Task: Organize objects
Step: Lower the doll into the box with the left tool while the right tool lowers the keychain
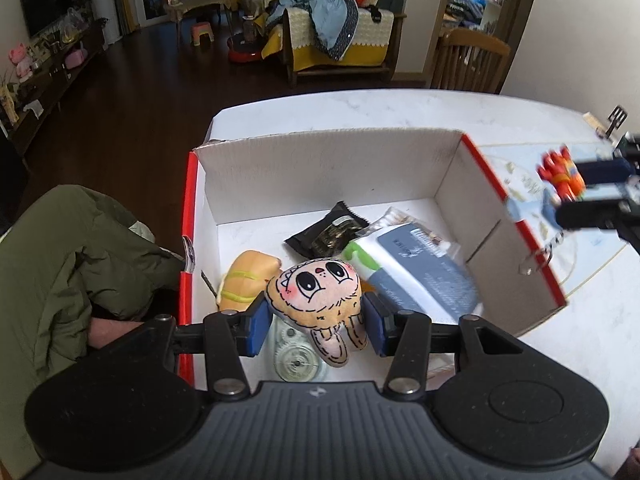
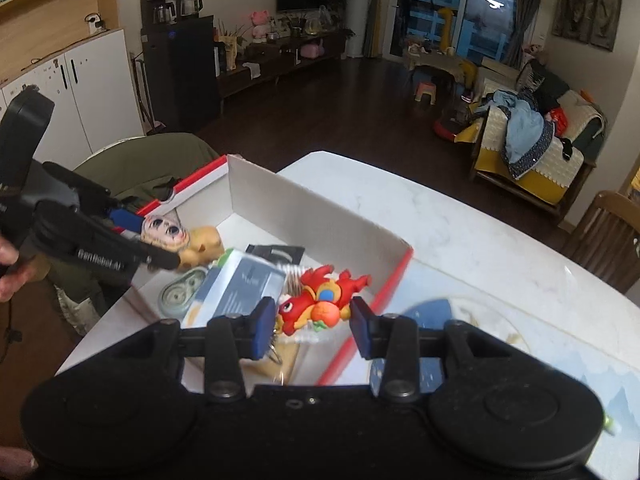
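Blue-padded, the left gripper [image 1: 316, 322] clasps a plush doll [image 1: 320, 296] above the cardboard box [image 1: 320, 168], seemingly to drop it among the items below, while the right gripper [image 2: 312, 326] grips a red toy [image 2: 320, 300] over the box's near edge.

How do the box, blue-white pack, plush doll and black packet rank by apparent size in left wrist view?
1. box
2. blue-white pack
3. plush doll, though nearest the camera, so unsure against the pack
4. black packet
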### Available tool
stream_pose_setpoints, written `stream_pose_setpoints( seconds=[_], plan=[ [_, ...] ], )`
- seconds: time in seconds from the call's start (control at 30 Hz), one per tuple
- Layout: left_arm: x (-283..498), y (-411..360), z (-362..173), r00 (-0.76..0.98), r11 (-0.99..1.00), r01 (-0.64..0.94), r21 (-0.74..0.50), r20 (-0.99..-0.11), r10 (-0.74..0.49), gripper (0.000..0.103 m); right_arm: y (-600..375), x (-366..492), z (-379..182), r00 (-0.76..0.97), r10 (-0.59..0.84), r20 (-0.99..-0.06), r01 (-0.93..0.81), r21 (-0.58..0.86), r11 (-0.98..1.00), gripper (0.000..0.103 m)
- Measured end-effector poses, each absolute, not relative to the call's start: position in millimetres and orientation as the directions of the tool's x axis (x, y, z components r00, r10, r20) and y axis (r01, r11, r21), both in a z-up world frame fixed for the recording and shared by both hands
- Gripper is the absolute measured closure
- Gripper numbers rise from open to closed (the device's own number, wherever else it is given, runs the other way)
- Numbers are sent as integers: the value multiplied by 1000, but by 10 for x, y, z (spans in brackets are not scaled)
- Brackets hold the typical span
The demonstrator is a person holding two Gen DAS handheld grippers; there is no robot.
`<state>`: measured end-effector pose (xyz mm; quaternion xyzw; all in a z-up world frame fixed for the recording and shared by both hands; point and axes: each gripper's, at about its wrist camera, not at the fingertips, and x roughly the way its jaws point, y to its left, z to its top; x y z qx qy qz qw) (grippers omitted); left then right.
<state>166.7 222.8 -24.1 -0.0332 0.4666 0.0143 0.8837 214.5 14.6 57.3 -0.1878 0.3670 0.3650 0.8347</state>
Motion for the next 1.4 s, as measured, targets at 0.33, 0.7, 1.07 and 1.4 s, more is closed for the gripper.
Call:
stream_pose_setpoints(
  seconds=[0.33,0.7,1.07,1.4],
  plan=[
    [1959,2193,-501,488,999,-3,33,-872,30,55,598,2619,162,466,392,-793,-717,-79,693,63],
    [2082,2095,-771,406,997,57,51,-914,23,55,756,2792,-221,428,343,-836,-703,-70,707,63],
    [2099,2109,-853,358,999,52,10,-934,-10,46,734,2808,-228,407,353,-842,-707,-46,706,63],
    [1922,2068,-671,407,998,46,34,-913,13,31,564,2758,-17,422,393,-817,-698,-17,715,62]
  ],
)
